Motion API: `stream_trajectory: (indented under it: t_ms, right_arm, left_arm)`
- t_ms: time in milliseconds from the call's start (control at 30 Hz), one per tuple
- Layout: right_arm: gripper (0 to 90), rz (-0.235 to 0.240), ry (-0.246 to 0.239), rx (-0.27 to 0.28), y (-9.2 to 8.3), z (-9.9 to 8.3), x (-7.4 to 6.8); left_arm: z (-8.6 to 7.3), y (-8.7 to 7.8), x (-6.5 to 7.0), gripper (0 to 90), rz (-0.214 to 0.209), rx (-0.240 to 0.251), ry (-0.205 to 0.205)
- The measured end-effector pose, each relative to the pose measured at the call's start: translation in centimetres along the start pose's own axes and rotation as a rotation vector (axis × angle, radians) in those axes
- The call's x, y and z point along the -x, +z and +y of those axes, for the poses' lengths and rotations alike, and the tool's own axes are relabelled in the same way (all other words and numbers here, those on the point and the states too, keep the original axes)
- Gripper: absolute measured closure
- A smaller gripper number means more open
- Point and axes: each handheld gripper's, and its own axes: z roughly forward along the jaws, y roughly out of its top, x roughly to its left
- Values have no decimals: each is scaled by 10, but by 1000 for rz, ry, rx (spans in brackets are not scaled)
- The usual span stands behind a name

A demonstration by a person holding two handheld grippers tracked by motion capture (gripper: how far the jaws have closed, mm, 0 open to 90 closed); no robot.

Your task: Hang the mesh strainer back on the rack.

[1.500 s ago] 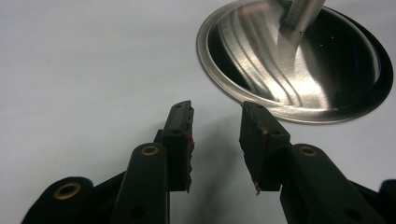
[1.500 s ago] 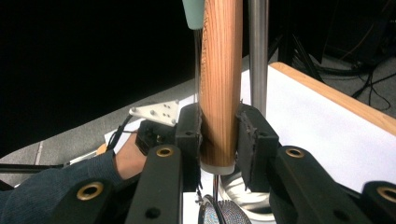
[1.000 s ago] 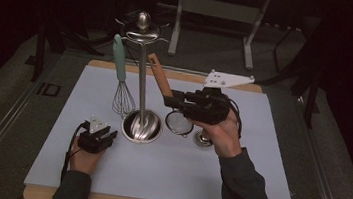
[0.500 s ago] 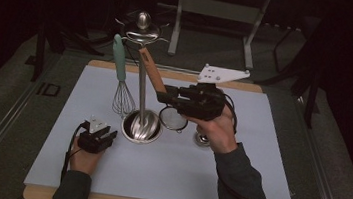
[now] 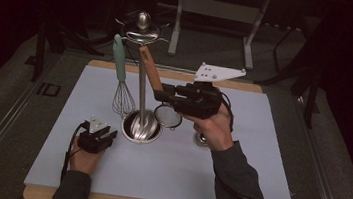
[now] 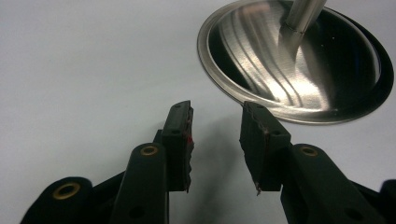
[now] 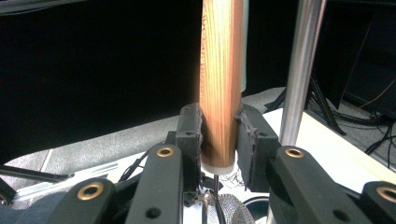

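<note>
Your right gripper point(image 5: 161, 94) clamps wooden handle point(image 7: 221, 79) of mesh strainer point(image 5: 168, 116), holding it upright, lifted just right of utensil stand's pole point(image 5: 141, 88). Your left gripper point(image 6: 215, 140) rests on mat near stand's steel base point(image 6: 261, 51), jaws parted, nothing between. Whisk point(image 5: 123, 96) hangs left of pole.

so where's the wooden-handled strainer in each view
high view: strainer mid-table, handle slanting up beside the stand's pole, clamped in the right gripper.
left gripper view: not in it.
right gripper view: handle upright at centre between the jaws, mesh below.
shared landmark: the pole.
</note>
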Motion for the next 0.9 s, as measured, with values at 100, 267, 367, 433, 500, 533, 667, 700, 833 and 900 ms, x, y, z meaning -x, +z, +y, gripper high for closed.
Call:
stream_trajectory:
  t_ms: [100,267,367,433,500,533,667,700,833,900]
  right_arm:
    - [724,-13,-10,-12,3,3,-2]
    - [724,-21,1,-20,9,4,5]
    - [724,-27,12,-25,13,3,8]
    - [724,-34,8,-30,16,2,10]
    - [724,-36,6,-33,18,2,12]
    - [724,-36,6,-33,18,2,12]
    - [721,-35,9,-38,23,2,14]
    - [716,-42,9,-40,26,1,16]
    - [706,-53,20,-47,31,2,20]
    - [702,-68,15,-55,34,2,20]
  left_arm:
    - [0,0,0,640,1,0,1]
    - [0,0,0,639,0,0,0]
    - [0,0,0,640,1,-1,0]
    - [0,0,0,640,0,-1,0]
    - [0,0,0,640,-1,0,1]
    - [0,0,0,639,-1,0,1]
    - [0,0,0,640,0,-1,1]
    - [0,0,0,640,0,-1,1]
    - [0,0,0,640,0,0,0]
    - [0,0,0,640,1,-1,1]
